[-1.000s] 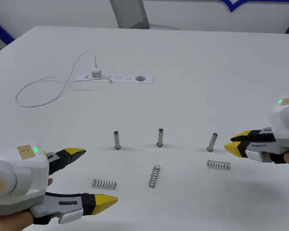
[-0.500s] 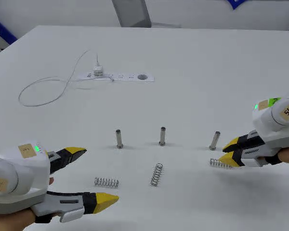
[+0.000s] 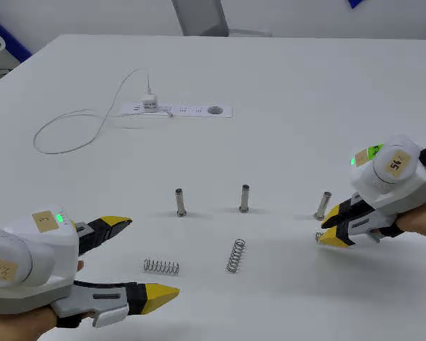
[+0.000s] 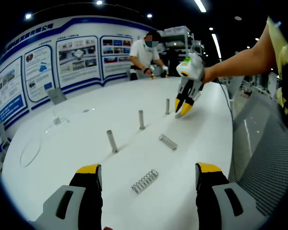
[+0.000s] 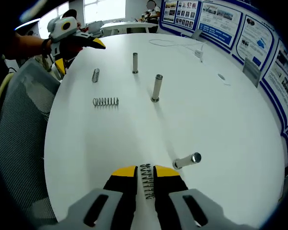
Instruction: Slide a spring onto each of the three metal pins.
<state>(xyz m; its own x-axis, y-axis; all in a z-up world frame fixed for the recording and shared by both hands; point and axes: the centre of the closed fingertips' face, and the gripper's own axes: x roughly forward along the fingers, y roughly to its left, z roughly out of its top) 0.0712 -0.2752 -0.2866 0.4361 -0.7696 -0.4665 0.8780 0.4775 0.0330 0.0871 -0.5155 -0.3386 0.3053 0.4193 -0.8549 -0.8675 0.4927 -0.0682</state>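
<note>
Three metal pins stand upright in a row: left pin [image 3: 179, 202], middle pin [image 3: 244, 198], right pin [image 3: 322, 205]. Two springs lie flat in front of them, one at the left [image 3: 161, 266] and one in the middle [image 3: 235, 256]. A third spring [image 5: 146, 179] lies on the table between the jaws of my right gripper [image 3: 329, 227], just in front of the right pin [image 5: 187, 160]. Those jaws stand narrowly apart on either side of it. My left gripper [image 3: 143, 257] is wide open and holds nothing, its jaws on either side of the left spring [image 4: 145, 180] but short of it.
A white power strip [image 3: 177, 111] with a looping cable [image 3: 78, 131] lies farther back on the white table [image 3: 305, 92]. A grey chair [image 3: 202, 18] stands behind the far edge. A mesh chair [image 4: 264, 143] is beside the table, and a person [image 4: 146, 50] stands in the background.
My right gripper has moved down and left to the right-hand spring, and its jaws now straddle it. The left gripper has stayed put and open. The springs and pins have not moved.
</note>
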